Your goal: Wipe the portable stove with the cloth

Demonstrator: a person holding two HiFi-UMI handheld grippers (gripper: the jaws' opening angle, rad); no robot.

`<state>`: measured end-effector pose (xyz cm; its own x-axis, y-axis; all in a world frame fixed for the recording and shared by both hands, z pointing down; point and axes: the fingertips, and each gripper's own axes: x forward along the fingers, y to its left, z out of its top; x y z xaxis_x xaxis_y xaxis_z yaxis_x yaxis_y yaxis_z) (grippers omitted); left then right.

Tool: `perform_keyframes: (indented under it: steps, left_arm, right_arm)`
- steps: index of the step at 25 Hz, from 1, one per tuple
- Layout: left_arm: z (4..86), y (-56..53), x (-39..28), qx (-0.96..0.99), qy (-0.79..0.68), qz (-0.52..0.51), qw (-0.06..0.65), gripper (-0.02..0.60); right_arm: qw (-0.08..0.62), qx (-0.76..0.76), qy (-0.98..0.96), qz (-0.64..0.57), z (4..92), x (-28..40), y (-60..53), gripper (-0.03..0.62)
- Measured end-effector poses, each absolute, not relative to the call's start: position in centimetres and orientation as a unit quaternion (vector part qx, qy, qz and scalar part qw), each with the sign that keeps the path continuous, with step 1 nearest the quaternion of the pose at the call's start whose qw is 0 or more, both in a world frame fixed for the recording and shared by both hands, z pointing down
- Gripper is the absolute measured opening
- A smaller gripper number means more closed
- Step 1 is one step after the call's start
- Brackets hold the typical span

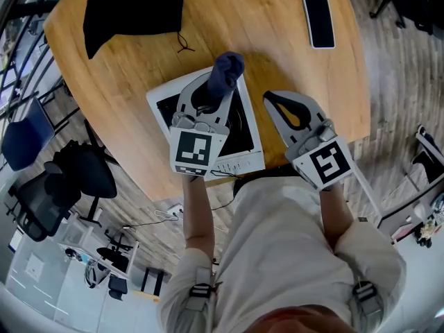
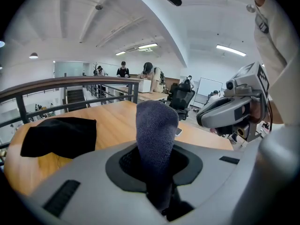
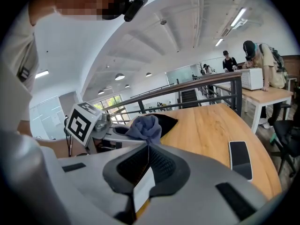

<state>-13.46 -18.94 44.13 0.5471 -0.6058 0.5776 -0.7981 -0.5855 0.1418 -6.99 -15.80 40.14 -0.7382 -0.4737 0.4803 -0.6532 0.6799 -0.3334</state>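
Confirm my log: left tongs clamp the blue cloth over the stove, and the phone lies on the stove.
Not quite. The phone lies on the bare table, toward its far right side, well apart from the stove, as the head view shows. The rest stands: the left tongs clamp the blue cloth over the stove.

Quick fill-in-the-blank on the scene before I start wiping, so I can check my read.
The left gripper holds the cloth over the portable stove, which sits on a wooden ____.
The right gripper has its jaws ____, nothing between them.
The smartphone lies to the stove's ____.
Missing: table; shut; right.
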Motion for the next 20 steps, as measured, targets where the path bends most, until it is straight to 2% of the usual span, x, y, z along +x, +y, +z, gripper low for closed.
perform_keyframes:
  steps: [11,20]
  left_arm:
    - [48.8,-18.7,-12.8,0.836,-0.382,0.323,0.225,0.094]
    - [49.5,-18.6,-12.9,0.826,-0.385,0.341,0.232,0.094]
  right_arm:
    - [0.191,0.311,-0.894,0.259,41.6,-7.2,-15.7,0.021]
    - [0.193,0.311,-0.895,0.255,41.5,-7.4,-15.8,0.021]
